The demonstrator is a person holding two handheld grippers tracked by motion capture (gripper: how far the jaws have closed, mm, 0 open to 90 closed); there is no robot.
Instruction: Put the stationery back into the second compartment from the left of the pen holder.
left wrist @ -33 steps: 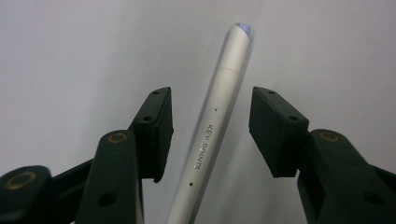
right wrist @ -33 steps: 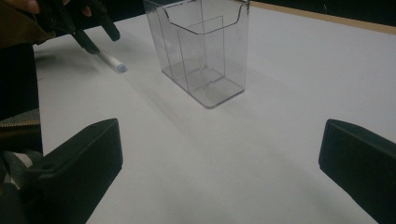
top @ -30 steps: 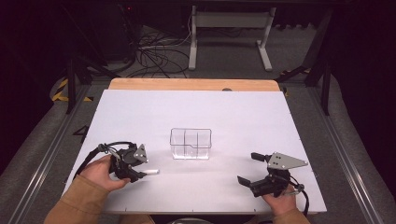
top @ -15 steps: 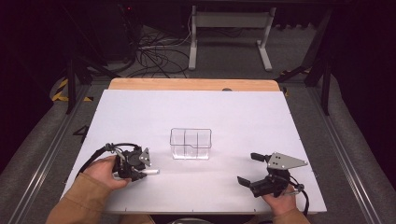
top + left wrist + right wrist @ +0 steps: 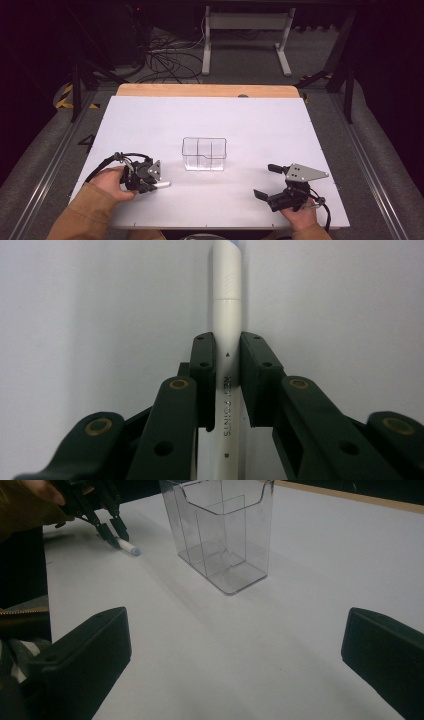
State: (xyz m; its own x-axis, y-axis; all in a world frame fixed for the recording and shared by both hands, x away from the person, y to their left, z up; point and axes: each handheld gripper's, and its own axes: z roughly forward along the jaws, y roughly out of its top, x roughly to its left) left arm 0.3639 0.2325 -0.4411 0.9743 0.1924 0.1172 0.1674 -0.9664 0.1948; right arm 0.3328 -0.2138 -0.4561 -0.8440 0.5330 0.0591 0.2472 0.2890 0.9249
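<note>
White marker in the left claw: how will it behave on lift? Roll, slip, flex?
The white marker looks like a rigid plastic tube, so it probably won't flex. Its smooth round barrel could slip or pivot between the flat pads of the left claw. If released on the table, it would likely roll. It seems light for its size.

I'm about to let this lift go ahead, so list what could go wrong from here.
1. The left gripper pinches the round white pen with narrow pads; it may roll or slip when lifted.
2. The clear organizer looks light with slim compartments; a tilted pen could nudge or tip it.
</note>
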